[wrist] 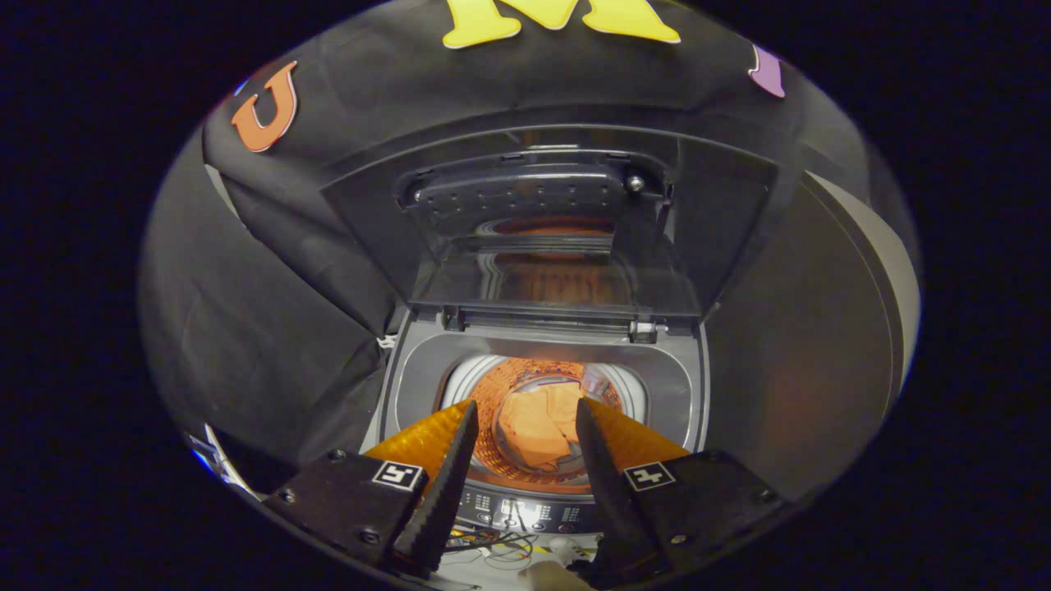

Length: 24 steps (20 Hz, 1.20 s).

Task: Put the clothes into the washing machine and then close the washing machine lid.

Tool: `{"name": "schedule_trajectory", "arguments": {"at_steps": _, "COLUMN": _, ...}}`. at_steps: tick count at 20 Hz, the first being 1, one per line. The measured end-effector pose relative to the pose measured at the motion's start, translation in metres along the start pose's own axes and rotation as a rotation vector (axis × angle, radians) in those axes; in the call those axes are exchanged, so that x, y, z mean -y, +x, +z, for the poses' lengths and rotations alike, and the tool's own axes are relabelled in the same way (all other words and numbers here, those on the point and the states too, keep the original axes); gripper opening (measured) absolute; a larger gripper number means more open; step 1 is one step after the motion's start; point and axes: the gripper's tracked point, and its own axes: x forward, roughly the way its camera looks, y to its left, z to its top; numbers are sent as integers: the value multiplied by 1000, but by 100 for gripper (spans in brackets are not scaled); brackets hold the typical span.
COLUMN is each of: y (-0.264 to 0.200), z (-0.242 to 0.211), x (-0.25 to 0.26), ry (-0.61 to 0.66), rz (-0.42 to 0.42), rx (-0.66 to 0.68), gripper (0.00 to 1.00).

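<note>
Orange cloth: the clothes [538, 427] are seen lying folded at the bottom of the drum, viewed through the gap between the two fingers and beyond their tips.
Drum: the perforated inner wall [493, 394] is lit orange around the garment; a pale ring is seen along the upper edge of the opening.
Washing machine: the grey top deck [415, 386] is seen framing the round opening; the machine is set against the black booth cloth.
Lid: the washing machine lid [558, 246] is raised, standing upright behind the opening and hinged along the rear edge of the deck; an orange reflection is noted in its clear panel.
Control panel: a strip with small lit indicators [525, 513] is seen at the near edge of the machine, between the lower parts of the fingers; its markings are too small to be made out.
Gripper: the gripper [525, 410] is held above the near edge of the machine, pointed down toward the opening.
Jaws: the fingers are spread apart with nothing held between them; no contact with the garment is seen.
Cables: thin wires [493, 546] are seen on a pale surface just below the control panel, between the finger bases.
</note>
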Motion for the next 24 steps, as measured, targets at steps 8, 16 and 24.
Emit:
{"name": "schedule_trajectory", "arguments": {"at_steps": 8, "y": -30, "z": 15, "x": 0, "ry": -64, "rz": -18, "rx": 106, "gripper": 76}}
{"name": "schedule_trajectory", "arguments": {"at_steps": 16, "y": -88, "z": 65, "x": -20, "ry": -121, "rz": -3, "rx": 298, "gripper": 78}}
{"name": "schedule_trajectory", "arguments": {"at_steps": 24, "y": -102, "z": 129, "x": -35, "ry": -100, "rz": -31, "rx": 436, "gripper": 79}}
